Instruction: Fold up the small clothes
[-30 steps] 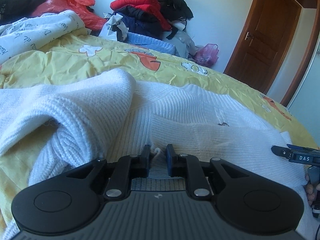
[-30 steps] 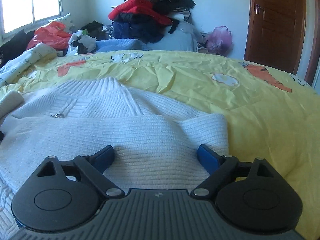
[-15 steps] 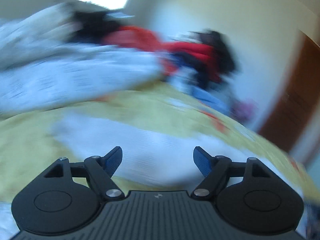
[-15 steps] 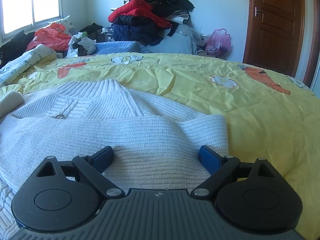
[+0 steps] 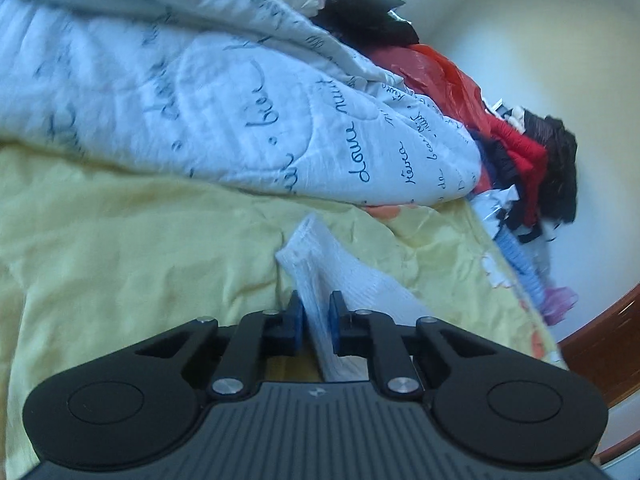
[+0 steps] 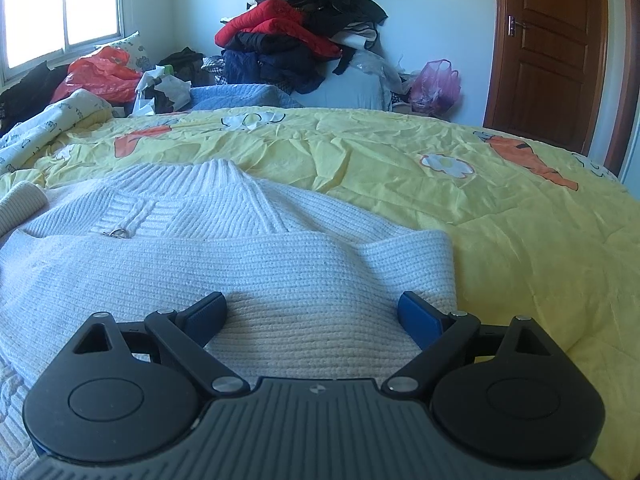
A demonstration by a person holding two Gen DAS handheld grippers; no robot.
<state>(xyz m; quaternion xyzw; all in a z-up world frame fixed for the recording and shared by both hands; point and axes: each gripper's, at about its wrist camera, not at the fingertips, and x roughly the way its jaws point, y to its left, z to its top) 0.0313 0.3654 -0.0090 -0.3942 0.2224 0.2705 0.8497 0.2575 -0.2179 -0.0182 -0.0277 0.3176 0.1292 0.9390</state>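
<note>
Left tool (image 5: 316, 326) pinches the sleeve (image 5: 340, 276) to fold it; right tool (image 6: 312, 316), wide, hovers over the sweater (image 6: 240, 256).

Daylight from the window (image 6: 60, 12) at far left brightens the room, blowing out its panes. Both views bow at the edges. The left view is rolled and slightly motion-blurred; the right is sharp.
</note>
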